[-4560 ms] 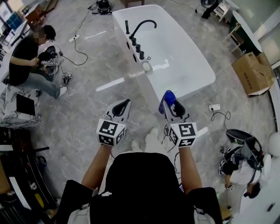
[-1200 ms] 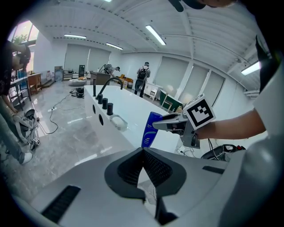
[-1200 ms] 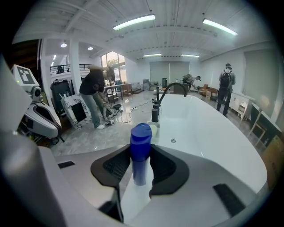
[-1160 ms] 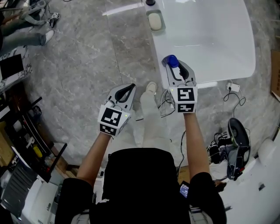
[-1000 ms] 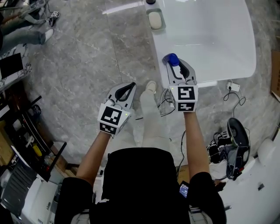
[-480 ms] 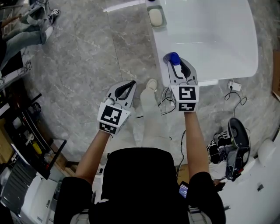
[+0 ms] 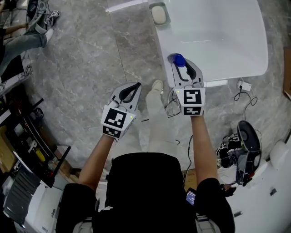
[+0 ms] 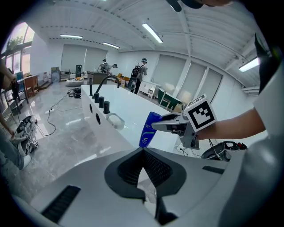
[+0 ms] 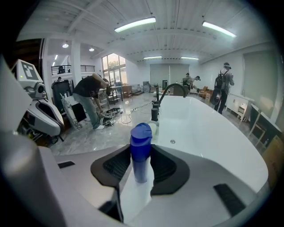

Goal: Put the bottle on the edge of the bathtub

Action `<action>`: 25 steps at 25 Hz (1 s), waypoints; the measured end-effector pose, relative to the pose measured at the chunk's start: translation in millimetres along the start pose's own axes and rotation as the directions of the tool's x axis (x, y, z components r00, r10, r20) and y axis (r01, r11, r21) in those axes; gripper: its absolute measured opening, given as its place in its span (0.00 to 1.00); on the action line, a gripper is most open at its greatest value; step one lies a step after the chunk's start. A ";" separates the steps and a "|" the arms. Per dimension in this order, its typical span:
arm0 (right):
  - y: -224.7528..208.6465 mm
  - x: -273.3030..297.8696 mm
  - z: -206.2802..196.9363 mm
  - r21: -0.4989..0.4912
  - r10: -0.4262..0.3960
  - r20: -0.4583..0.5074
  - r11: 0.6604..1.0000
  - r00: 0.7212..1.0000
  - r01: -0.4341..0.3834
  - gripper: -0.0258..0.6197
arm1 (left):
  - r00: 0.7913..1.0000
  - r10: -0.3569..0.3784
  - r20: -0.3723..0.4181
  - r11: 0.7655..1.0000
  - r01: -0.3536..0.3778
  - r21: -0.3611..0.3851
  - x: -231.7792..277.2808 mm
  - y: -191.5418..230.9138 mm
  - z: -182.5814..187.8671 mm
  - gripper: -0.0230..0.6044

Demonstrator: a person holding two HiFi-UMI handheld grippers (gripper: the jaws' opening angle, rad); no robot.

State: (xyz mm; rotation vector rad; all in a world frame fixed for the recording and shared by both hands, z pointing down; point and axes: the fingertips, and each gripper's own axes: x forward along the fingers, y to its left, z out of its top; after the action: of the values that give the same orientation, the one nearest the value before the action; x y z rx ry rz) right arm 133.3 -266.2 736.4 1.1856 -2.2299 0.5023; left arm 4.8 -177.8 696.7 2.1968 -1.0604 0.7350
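Overhead, the head view shows both grippers side by side above grey marble floor. The right gripper reaches over the near corner of the one white oval bathtub, its fingers shut on the one blue plastic bottle, whose cap faces up. The left gripper hangs over the floor, apart from the tub. A small soap dish sits on the tub's edge farther along.

From the left gripper view comes the side profile the head view lacks: the bottle leans slightly above the tub's edge, gripped near its top by the right gripper. Its base is hidden, so contact with the edge cannot be told. The left gripper's own fingers meet at the tips with nothing between them. One curved black faucet and three black knobs stand along the edge.

Looking along the right gripper's fingers, its view shows them clamped on the bottle below the cap, the tub basin beyond, and one person bent over at left.
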 end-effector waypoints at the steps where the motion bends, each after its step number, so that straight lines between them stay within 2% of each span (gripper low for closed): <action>1: 0.0 -1.0 -0.6 -0.003 0.001 0.000 1.000 1.000 -0.001 0.27 | 1.000 -0.002 -0.003 1.000 0.002 -0.002 0.0 -0.8 0.4 0.06; 12: 4.5 -2.5 -3.1 -0.018 -0.006 -0.011 1.000 1.000 0.005 0.27 | 1.000 -0.012 -0.001 1.000 0.012 -0.015 1.2 1.6 1.2 0.06; 16: 5.9 -4.9 -4.1 -0.031 -0.005 -0.021 0.999 1.000 0.004 0.27 | 1.000 -0.001 -0.004 1.000 0.001 0.021 1.1 0.6 0.5 0.06; 25: 11.8 -5.8 -6.3 -0.032 -0.009 -0.024 0.999 1.000 0.008 0.27 | 1.000 -0.008 -0.006 1.000 0.008 0.000 -0.9 2.2 -3.1 0.06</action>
State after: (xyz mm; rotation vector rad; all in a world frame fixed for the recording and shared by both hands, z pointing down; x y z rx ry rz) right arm 127.9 -252.7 736.8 1.1661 -2.2033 0.4732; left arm 1.8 -176.3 698.7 2.1959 -1.0479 0.7378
